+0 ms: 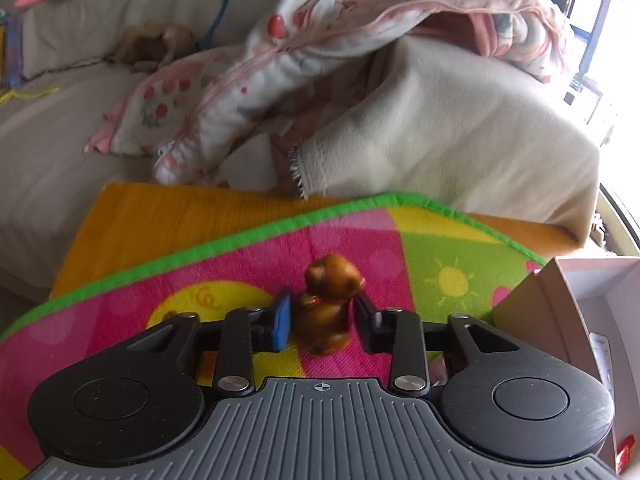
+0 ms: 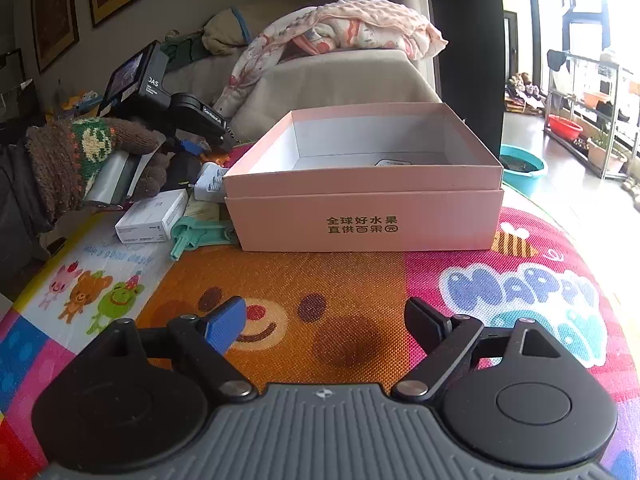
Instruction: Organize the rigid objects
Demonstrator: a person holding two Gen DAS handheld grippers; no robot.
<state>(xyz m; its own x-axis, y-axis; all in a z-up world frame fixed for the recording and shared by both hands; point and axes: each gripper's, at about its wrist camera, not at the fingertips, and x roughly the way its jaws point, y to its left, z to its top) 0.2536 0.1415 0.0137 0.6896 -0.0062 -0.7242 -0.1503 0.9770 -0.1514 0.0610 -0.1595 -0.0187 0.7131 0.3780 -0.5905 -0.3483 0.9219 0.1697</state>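
Observation:
My left gripper [image 1: 322, 322] is shut on a small brown bear figurine [image 1: 330, 304] just above the colourful play mat [image 1: 440, 248]. The corner of the pink box [image 1: 536, 304] shows at its right. In the right wrist view the pink box [image 2: 364, 216] stands open on the mat [image 2: 328, 280] straight ahead, with a small card lying inside. My right gripper [image 2: 326, 322] is open and empty above the mat in front of the box. The left gripper [image 2: 188, 120], held by a gloved hand [image 2: 84, 152], shows at far left.
Left of the box lie a white carton [image 2: 150, 216], a mint-green plastic piece [image 2: 200, 234], a white adapter [image 2: 210, 182] and a silver cylinder [image 2: 112, 180]. A sofa with a floral blanket [image 1: 320, 60] stands behind. A teal basin [image 2: 524, 168] sits on the floor at right.

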